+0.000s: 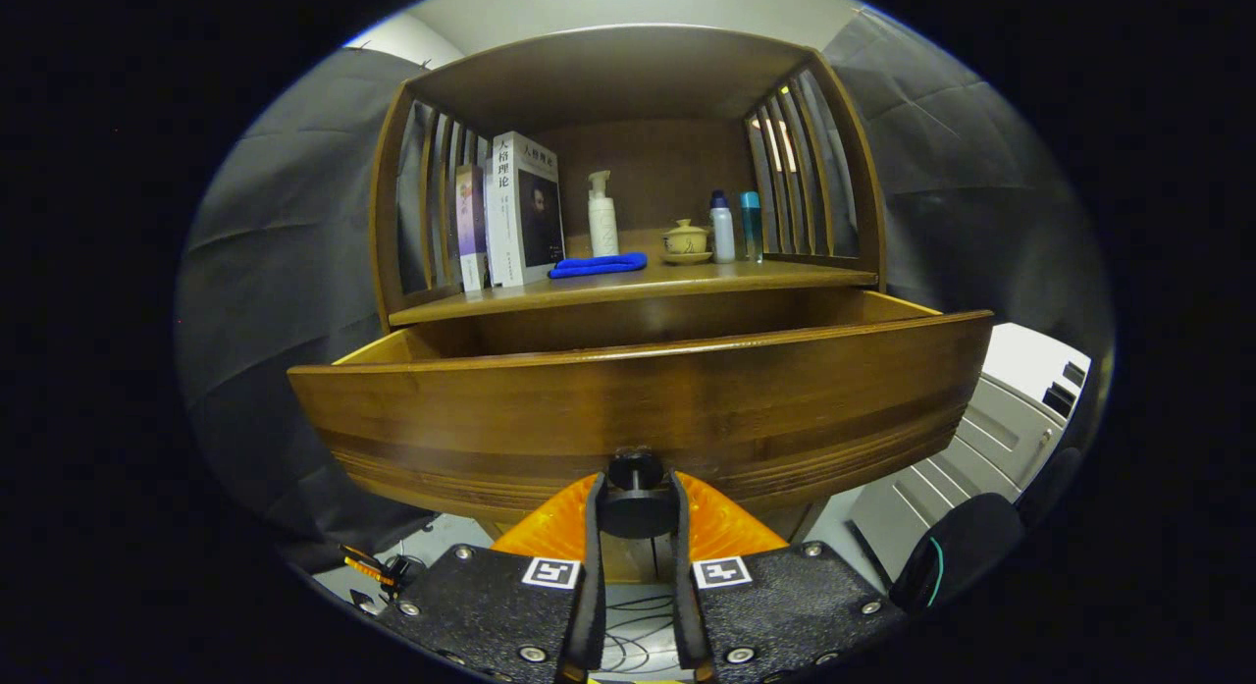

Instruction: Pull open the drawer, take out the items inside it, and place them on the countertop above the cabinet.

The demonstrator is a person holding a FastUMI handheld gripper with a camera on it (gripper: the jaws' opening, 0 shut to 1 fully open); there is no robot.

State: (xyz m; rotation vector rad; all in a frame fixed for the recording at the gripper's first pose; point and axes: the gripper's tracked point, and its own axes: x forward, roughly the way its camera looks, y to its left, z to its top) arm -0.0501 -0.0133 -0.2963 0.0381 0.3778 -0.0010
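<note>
Gripper: fingers clamped on dark round knob at front of wooden drawer. Drawer pulled out from cabinet; interior hidden behind front panel. Countertop above: books, pump bottle, blue cloth, lidded cup, two bottles. Grey cloth walls either side.

One readable title: "人格理论", on a tall white book.

The tall white paperback book standing on the wooden countertop shelf carries "人格理论" down its spine and again across the top of its cover; its smaller print is too fine to read. The slim purple book beside it has unreadable lettering. Two square black-and-white code markers sit on the gripper, whose fingers clamp the dark round knob of the brown wooden drawer; they bear patterns, no letters.
</note>
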